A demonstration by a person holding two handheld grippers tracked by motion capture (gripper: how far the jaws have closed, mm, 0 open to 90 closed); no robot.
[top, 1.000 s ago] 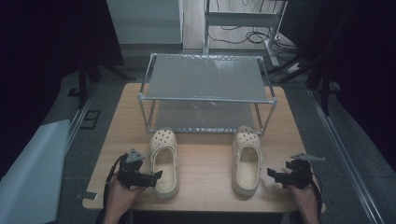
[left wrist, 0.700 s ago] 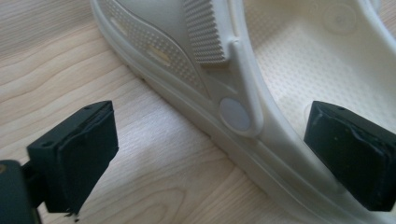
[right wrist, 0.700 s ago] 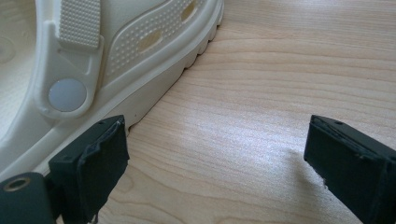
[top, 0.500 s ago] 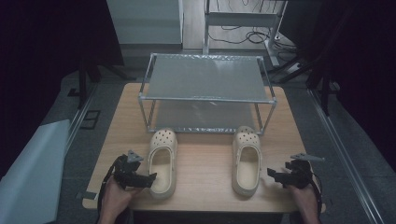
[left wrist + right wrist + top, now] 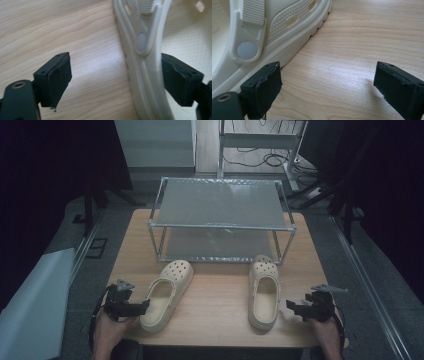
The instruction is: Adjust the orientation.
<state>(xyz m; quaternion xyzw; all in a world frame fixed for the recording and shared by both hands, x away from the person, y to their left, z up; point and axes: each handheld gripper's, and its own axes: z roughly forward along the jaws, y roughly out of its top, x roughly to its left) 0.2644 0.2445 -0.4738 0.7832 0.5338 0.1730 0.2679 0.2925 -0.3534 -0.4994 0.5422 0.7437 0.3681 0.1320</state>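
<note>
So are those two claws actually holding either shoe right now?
No. The left gripper is open astride the left shoe's side wall, not clamped; the right gripper is open beside the right shoe.

The left gripper (image 5: 141, 307) sits low at the near left, held in the person's left hand (image 5: 107, 330), its jaws spread wide and pointing right. The right gripper (image 5: 292, 306) sits low at the near right in the right hand (image 5: 327, 332), jaws likewise wide apart, pointing left
</note>
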